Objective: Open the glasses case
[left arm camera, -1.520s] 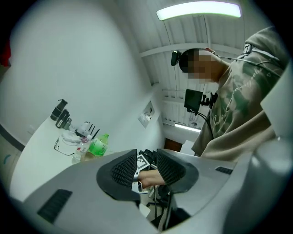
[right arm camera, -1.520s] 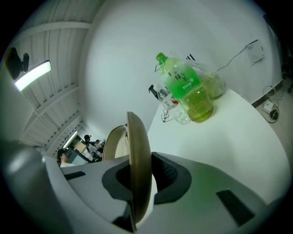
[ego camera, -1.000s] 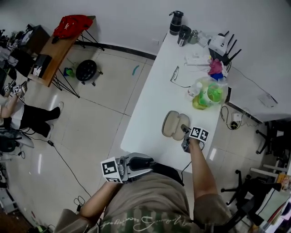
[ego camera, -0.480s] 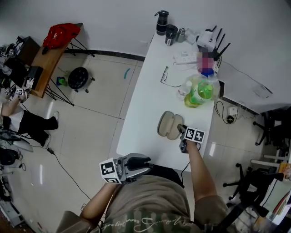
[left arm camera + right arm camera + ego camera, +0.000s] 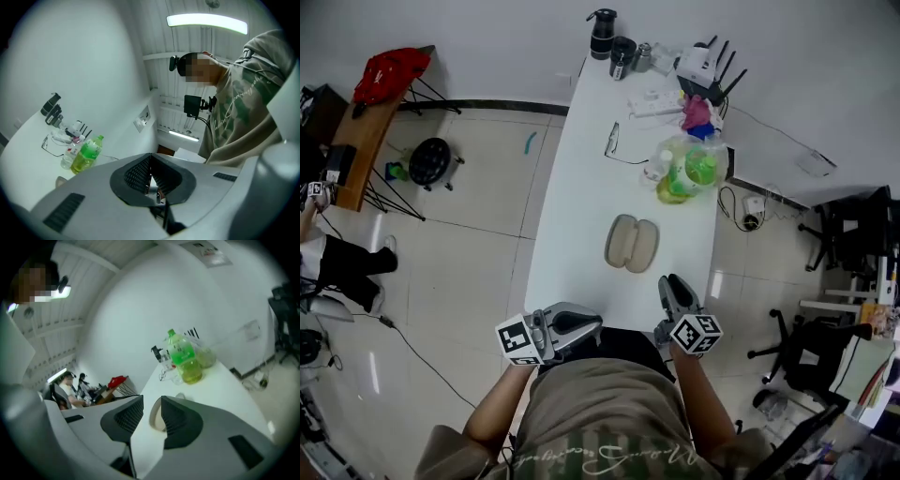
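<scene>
From my remote seat I read the glasses case as pale beige, both halves the same tone, against a plain white table. Farther along, the bottle is bright green above yellow-green liquid (its cap is green too, in the right gripper view). A pink object sits by a white router with black antennas. The flask is black. The floor is glossy cream tile with thin darker joints. At the left I see a red bag on a brown wooden bench. The person's shirt is khaki, patterned with darker green camouflage patches and pale lettering.
</scene>
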{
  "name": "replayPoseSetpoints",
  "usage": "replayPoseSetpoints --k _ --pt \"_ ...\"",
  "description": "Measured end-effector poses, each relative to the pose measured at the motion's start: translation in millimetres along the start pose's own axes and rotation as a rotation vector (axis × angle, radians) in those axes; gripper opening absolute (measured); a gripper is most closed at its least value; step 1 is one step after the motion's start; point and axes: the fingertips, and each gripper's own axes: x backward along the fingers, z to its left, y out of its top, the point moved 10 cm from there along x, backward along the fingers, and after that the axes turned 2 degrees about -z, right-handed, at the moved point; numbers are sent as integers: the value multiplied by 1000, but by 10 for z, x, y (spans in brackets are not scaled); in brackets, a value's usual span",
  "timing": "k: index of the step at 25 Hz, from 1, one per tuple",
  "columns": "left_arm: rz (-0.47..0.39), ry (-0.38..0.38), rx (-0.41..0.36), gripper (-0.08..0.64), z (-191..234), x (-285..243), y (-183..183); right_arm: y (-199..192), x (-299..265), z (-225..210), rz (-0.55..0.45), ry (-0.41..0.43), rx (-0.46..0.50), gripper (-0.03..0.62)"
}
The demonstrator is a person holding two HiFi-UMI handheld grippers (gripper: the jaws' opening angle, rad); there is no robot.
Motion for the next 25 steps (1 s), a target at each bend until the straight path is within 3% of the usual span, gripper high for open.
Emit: replayPoseSetpoints --k 1,3,4,7,8,9,11,12,13,14,16,17,20,25 --pt "31 -20 -4 5 41 -2 -12 -103 52 116 9 33 -98 118" --pt "92 -55 -25 5 100 9 -47 -294 99 365 4 102 -236 118" --pt "101 -64 -26 5 130 23 -60 -336 105 489 -16 142 -250 118" --pt "78 -65 9 5 225 66 -42 -290 95 786 -71 275 -131 118" --pt "96 -61 -23 5 207 73 -40 -284 113 851 -52 308 -67 117" --pt "139 -57 -105 5 141 72 -52 -298 151 901 -18 334 -6 117" --pt "234 -72 -357 5 -83 40 -80 -352 278 972 46 367 89 117" --pt "249 -83 -441 5 -190 23 -89 -369 357 996 60 376 125 117" --pt "244 -79 -457 5 -276 20 -109 -372 444 1016 63 384 155 117" --pt "227 -53 -411 5 -352 29 -149 -367 539 1031 57 390 181 115" --pt "187 29 -284 5 -511 42 -258 -356 737 1040 25 406 199 23" --pt "179 55 -262 5 -595 33 -314 -361 835 1034 8 419 191 11" --pt "175 97 -257 5 -877 -41 -532 -428 1159 1001 -40 466 182 11" --pt "130 156 -307 5 -1581 -377 -1020 -594 1970 843 -110 481 258 11"
